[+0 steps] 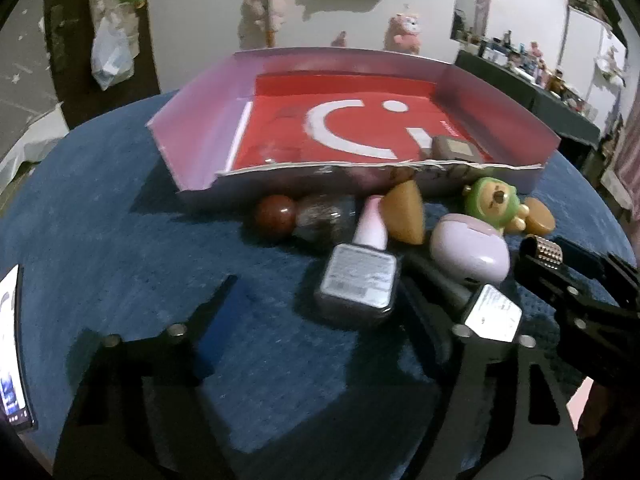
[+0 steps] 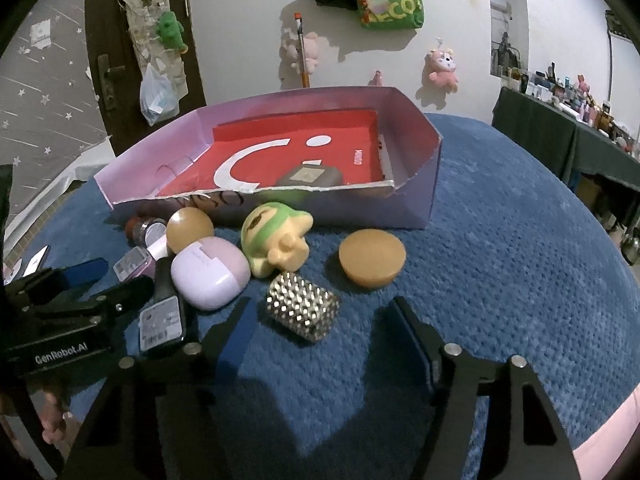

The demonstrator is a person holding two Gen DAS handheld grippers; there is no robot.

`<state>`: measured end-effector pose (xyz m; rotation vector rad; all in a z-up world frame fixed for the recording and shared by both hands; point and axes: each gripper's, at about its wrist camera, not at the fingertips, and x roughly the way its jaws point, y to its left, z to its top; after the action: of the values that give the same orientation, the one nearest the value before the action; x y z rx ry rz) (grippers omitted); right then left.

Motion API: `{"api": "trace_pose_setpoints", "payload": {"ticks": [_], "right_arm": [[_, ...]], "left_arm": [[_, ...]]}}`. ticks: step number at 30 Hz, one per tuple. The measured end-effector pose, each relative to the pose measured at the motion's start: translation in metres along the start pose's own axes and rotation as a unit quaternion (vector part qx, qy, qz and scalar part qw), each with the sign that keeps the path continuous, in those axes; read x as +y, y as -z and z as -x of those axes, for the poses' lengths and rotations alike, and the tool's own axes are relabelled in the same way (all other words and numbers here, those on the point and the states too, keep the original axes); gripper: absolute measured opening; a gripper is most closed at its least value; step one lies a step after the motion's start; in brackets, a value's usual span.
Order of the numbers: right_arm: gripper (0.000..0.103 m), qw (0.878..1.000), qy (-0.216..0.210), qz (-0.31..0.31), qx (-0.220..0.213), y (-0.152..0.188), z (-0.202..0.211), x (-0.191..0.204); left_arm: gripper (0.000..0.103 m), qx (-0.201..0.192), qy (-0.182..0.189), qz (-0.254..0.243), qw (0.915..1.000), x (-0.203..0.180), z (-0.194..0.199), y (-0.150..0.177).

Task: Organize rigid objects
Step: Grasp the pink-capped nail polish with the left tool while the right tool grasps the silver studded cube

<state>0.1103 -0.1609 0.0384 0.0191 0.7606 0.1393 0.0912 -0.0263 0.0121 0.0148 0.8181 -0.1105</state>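
A shallow box (image 1: pixel 192 136) (image 2: pixel 420 204) with a red floor holds one dark case (image 1: pixel 454 147) (image 2: pixel 310 176). In front of it lie a pink-capped bottle (image 1: pixel 360 272), a lilac earbud case (image 1: pixel 472 248) (image 2: pixel 210 270), a green-and-yellow figurine (image 1: pixel 494 204) (image 2: pixel 276 240), a tan disc (image 2: pixel 372 256), a tan cone (image 1: pixel 406 210), a studded silver cylinder (image 2: pixel 302 306) and a dark bottle (image 2: pixel 164 316). My left gripper (image 1: pixel 316 292) is open, its fingers either side of the pink-capped bottle. My right gripper (image 2: pixel 318 316) is open around the studded cylinder.
A blue textured cloth (image 2: pixel 500 240) covers the round table. A red-brown ball (image 1: pixel 276 216) and a small jar (image 1: pixel 324 218) lie against the box front. A phone (image 1: pixel 10 352) lies at the left table edge. Plush toys hang on the wall behind.
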Motion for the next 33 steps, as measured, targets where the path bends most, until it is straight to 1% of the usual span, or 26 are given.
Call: {"api": "trace_pose_setpoints", "payload": {"ticks": [1, 2, 3, 4, 5, 6, 7, 8, 10, 15, 19, 26, 33], "right_arm": [[0.065, 1.0, -0.002, 0.001, 0.001, -0.001, -0.001, 0.0], [0.062, 1.0, -0.001, 0.002, 0.0, -0.002, -0.002, 0.0], [0.055, 1.0, -0.001, 0.002, 0.0, -0.002, -0.002, 0.001], [0.053, 1.0, -0.002, 0.002, 0.001, -0.003, -0.003, 0.001], [0.046, 1.0, -0.002, 0.003, -0.001, -0.003, -0.003, 0.001], [0.041, 1.0, -0.009, 0.002, -0.001, -0.003, -0.003, 0.001], [0.041, 1.0, -0.012, 0.001, -0.001, -0.003, -0.002, 0.0], [0.041, 1.0, -0.013, 0.001, -0.001, -0.003, -0.001, 0.0], [0.041, 1.0, -0.015, -0.001, -0.001, -0.002, 0.0, 0.0], [0.041, 1.0, -0.022, -0.011, -0.002, 0.002, 0.008, -0.003], [0.041, 0.999, -0.029, -0.014, -0.006, 0.004, 0.016, -0.002], [0.041, 0.999, -0.044, -0.005, -0.017, 0.006, 0.031, 0.008], [0.041, 0.998, -0.059, 0.006, -0.015, 0.007, 0.035, 0.019]], "left_arm": [[0.065, -0.001, 0.002, -0.005, 1.0, -0.001, 0.0, 0.0], [0.061, -0.002, 0.005, -0.009, 0.9999, -0.003, 0.0, 0.0], [0.058, -0.003, 0.009, -0.012, 0.9999, -0.005, 0.0, -0.001], [0.053, -0.004, 0.013, -0.013, 0.9998, -0.005, 0.0, -0.001], [0.048, -0.004, 0.016, -0.014, 0.9998, -0.006, 0.0, -0.001], [0.045, -0.005, 0.023, -0.015, 0.9996, -0.006, 0.001, -0.001], [0.04, -0.006, 0.027, -0.015, 0.9995, -0.007, 0.002, 0.0], [0.038, -0.007, 0.029, -0.016, 0.9994, -0.007, 0.003, 0.0], [0.038, -0.009, 0.028, -0.018, 0.9994, -0.008, 0.004, 0.001], [0.036, -0.007, 0.043, -0.008, 0.999, -0.005, 0.011, 0.006], [0.035, -0.007, 0.046, -0.008, 0.9989, -0.004, 0.02, 0.014], [0.034, -0.016, 0.049, -0.006, 0.9987, -0.004, 0.036, 0.022], [0.034, -0.022, 0.053, -0.002, 0.9983, -0.003, 0.043, 0.022]]}}
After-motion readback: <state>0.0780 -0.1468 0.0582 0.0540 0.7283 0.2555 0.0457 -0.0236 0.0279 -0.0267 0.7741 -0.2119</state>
